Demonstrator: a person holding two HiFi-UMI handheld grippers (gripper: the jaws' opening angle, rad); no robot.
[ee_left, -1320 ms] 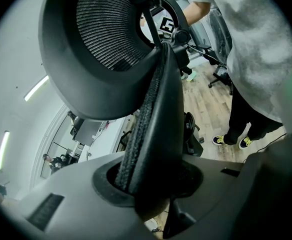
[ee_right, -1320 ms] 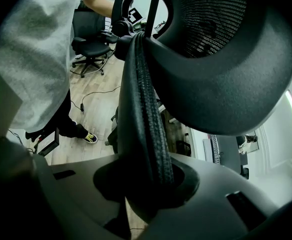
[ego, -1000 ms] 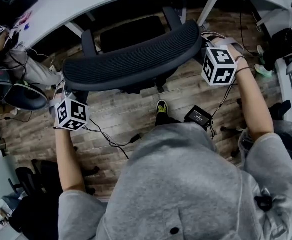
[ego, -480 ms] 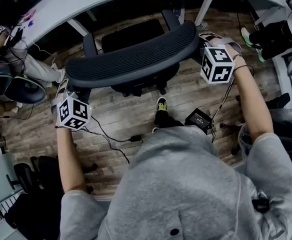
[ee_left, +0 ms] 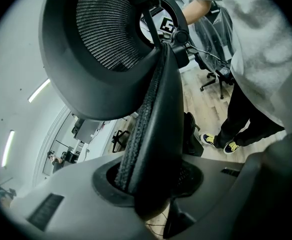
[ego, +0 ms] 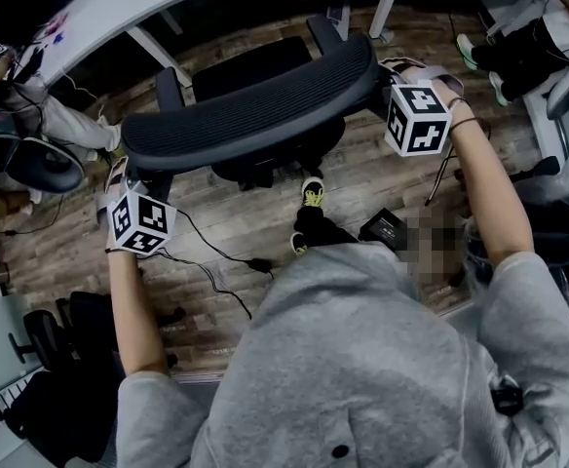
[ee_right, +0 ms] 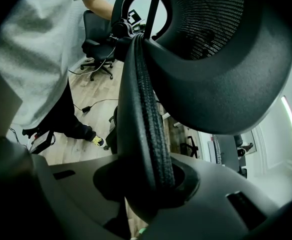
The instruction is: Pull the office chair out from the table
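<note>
Office chair (ego: 250, 66): seat close by table (ego: 99, 13), backrest (ego: 255, 110) facing person (ego: 362, 359)
L gripper (ee_left: 151, 186): jaws clamped on backrest's left end
R gripper (ee_right: 146, 184): jaws clamped on backrest's right end

Right gripper (ee_right: 146, 189) clamped on chair (ee_right: 211, 69) back's rim, mesh back curving up to the right, person (ee_right: 36, 54) in grey top at left, wood floor (ee_right: 93, 91), second chair (ee_right: 97, 46) behind.

The black office chair (ego: 255, 115) stands upright, its seat facing the white table (ego: 119, 13), close to the table's edge. One end of its curved mesh backrest is clamped between the left gripper (ee_left: 148, 181) fingers (ee_left: 61, 204). The other end is clamped between the right gripper (ee_right: 146, 184) fingers (ee_right: 226, 204).
</note>
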